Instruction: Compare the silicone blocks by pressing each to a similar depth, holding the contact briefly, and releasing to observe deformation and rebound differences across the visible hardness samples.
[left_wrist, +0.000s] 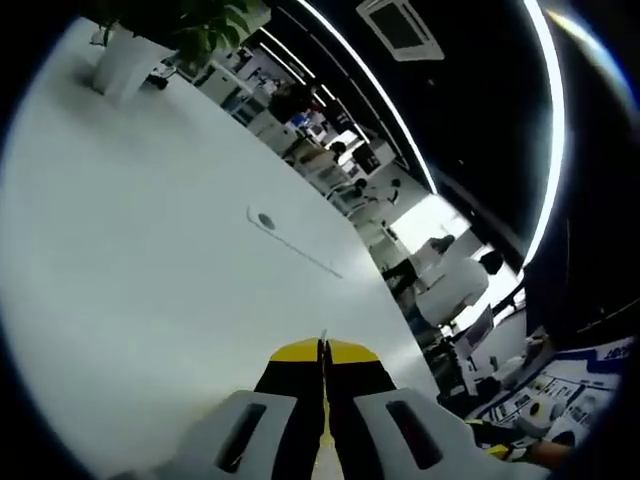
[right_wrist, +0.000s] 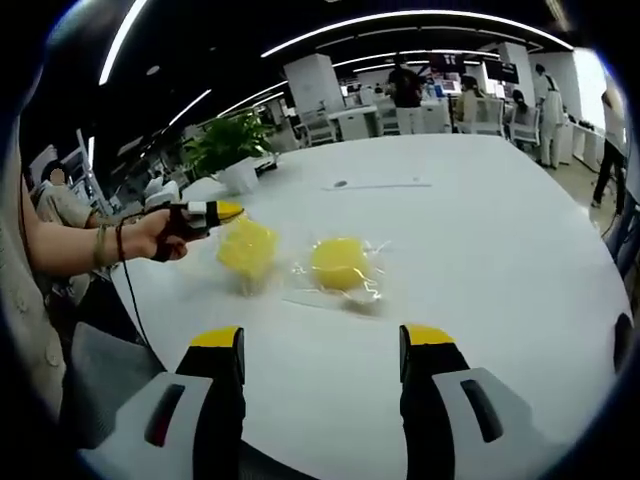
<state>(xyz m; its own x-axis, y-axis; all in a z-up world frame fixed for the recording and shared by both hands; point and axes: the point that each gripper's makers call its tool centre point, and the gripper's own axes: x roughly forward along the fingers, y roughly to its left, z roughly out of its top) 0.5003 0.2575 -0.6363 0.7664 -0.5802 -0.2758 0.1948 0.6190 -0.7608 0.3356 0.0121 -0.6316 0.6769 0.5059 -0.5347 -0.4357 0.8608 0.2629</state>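
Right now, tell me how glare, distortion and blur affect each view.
Left gripper view: fisheye bends the white table edge and ceiling light strips; a bright window blows out the background; the shut left gripper is sharp. Right gripper view: wrapping on the yellow blocks glints, softening edges; far office is small and hazy.

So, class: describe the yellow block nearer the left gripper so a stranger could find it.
On the white table, in front of the potted plant, lie two yellow silicone blocks. Yours is the left block, beside the left gripper; the other block sits in clear wrapping.
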